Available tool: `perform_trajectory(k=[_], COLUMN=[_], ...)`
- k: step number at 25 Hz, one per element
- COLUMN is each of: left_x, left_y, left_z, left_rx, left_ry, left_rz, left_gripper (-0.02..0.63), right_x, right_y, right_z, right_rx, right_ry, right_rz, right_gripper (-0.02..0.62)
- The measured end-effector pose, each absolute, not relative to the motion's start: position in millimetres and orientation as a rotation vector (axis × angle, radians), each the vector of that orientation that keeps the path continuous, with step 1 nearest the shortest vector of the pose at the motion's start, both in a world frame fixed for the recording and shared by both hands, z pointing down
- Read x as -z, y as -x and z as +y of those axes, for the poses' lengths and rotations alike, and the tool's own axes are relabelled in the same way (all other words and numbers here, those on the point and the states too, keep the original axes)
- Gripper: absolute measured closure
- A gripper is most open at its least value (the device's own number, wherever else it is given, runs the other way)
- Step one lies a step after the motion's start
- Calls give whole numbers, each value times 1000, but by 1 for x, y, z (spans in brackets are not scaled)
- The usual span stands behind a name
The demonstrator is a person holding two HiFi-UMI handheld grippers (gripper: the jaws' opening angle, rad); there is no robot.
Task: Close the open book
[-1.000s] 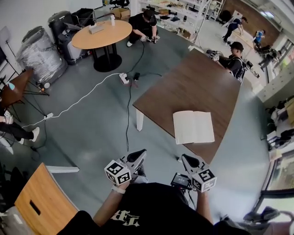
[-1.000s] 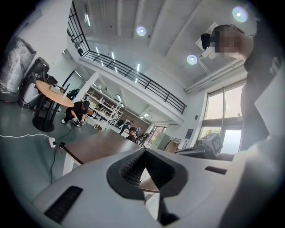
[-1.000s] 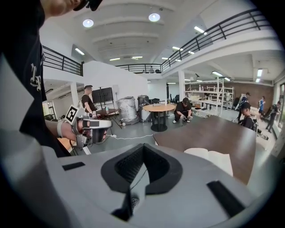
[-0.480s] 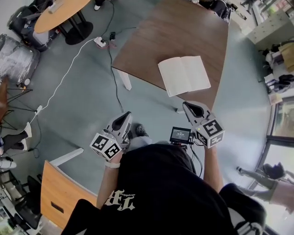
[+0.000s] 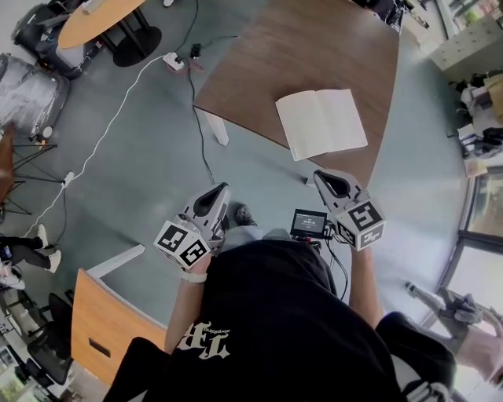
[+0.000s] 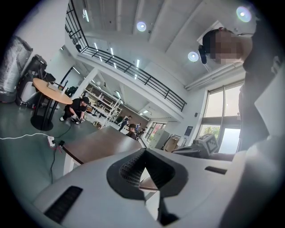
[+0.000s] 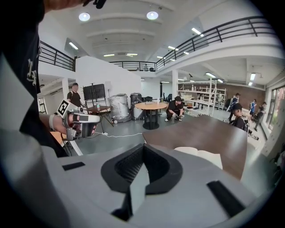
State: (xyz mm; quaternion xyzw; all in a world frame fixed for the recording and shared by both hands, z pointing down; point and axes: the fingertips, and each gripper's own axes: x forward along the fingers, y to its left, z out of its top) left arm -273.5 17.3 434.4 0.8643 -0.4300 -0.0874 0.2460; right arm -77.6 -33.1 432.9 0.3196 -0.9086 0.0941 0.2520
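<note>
On the brown table (image 5: 314,47), close to its near edge, the book (image 5: 321,122) lies open and flat, both pale pages facing up with the spine crease running between them. Its pages look blank, though from the head view they are too small to be sure. Nothing touches it.

Both grippers are held out in front of the person's black shirt (image 5: 275,314), short of the book. The left gripper (image 5: 214,196) hangs over the grey-green floor (image 5: 141,173), apart from the table, pointing roughly level. Its own view shows the two jaws pressed together at the tips with nothing between them. The right gripper (image 5: 330,182) sits just at the table's near corner, tipped downward, and its tip is nearer the book than the left one. In the right gripper view its jaws also meet at the tips, empty, and the book (image 7: 200,156) shows just beyond them on the table (image 7: 200,131), with the left gripper (image 7: 82,122) off to one side. A small screen (image 5: 308,222) is mounted beside the right gripper.

Elsewhere, a white cable (image 5: 102,133) trails across the floor to a power strip (image 5: 173,61) near a round wooden table (image 5: 98,20). A wooden panel (image 5: 102,322) stands at the lower left of the head view.
</note>
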Motion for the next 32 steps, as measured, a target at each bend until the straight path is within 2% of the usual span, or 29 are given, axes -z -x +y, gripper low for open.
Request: perform_trajectory(k=[32], left_x=[-434], left_y=[276], left_z=[-1], left_rx=[230], left_ry=[-2401], left_rz=[-1080], left_gripper=[600], right_x=[-437], right_y=[76], right_z=[-31], right_rx=[-245], right_ry=[-937], right_rz=[-2396], right_gripper=[606])
